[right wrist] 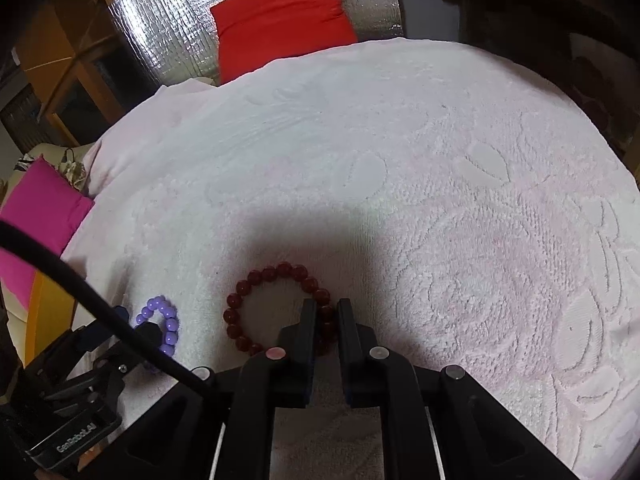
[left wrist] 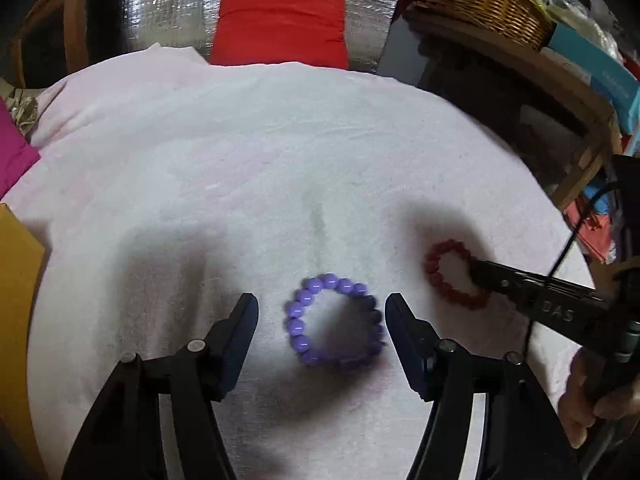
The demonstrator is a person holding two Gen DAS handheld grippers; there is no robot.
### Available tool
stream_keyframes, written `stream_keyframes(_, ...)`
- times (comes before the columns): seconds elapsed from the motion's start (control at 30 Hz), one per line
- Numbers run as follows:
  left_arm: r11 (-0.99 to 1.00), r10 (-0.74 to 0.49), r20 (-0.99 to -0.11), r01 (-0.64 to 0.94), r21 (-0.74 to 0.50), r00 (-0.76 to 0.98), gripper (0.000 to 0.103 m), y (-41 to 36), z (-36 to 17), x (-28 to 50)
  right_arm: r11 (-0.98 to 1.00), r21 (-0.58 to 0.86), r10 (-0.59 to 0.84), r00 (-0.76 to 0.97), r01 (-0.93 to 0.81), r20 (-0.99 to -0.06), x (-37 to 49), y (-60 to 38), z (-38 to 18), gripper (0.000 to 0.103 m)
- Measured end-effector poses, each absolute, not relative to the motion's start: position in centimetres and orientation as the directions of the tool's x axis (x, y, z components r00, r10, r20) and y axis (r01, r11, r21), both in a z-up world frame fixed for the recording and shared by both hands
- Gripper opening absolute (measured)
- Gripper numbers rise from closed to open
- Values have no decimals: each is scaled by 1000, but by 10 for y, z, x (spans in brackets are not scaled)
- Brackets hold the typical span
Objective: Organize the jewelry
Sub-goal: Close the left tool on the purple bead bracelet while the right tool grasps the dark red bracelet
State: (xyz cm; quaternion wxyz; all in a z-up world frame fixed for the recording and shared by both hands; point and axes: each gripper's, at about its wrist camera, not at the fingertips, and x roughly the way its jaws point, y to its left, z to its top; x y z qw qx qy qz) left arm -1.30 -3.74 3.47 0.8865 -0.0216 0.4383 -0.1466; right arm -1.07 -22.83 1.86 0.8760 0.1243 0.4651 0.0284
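my left gripper [left wrist: 322, 312] stands open over the pale pink towel [left wrist: 280, 152], and the purple bead bracelet [left wrist: 334, 322] lies flat on the towel between its fingers, touched by neither. my right gripper [right wrist: 326, 312] is clamped on the near-right side of the dark red bead bracelet [right wrist: 276, 308], whose loop rests on the towel just right of the purple one. a red cushion [left wrist: 280, 24] sits beyond the towel's far edge, against silver foil sheeting [left wrist: 168, 8].
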Motion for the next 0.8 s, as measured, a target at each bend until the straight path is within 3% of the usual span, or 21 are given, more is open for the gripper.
stream_keyframes(0.1,953,-278,-778,261,-152,564,73,-47,32,-13,967,247,169,567,64,-807,-12,-229,18,12)
stream_keyframes(0.4,955,-212,-788,294,-42,577,73,-66,20,-13,969,241,169,571,53,-803,-16,-229,19,13)
stream_keyframes(0.47,957,-207,-783,288,-37,586,63,-67,21,-14,969,240,168,572,53,-803,-15,-229,19,13)
stream_keyframes(0.53,960,-204,-775,275,-40,598,41,-64,23,-16,970,238,166,572,52,-803,-15,-229,19,13)
stream_keyframes(0.63,965,-217,-768,254,-73,602,22,-54,26,-18,970,237,165,572,53,-803,-16,-229,19,13)
stream_keyframes(0.8,966,-242,-753,228,-125,612,8,-37,30,-16,969,240,164,577,57,-800,-17,-228,20,12)
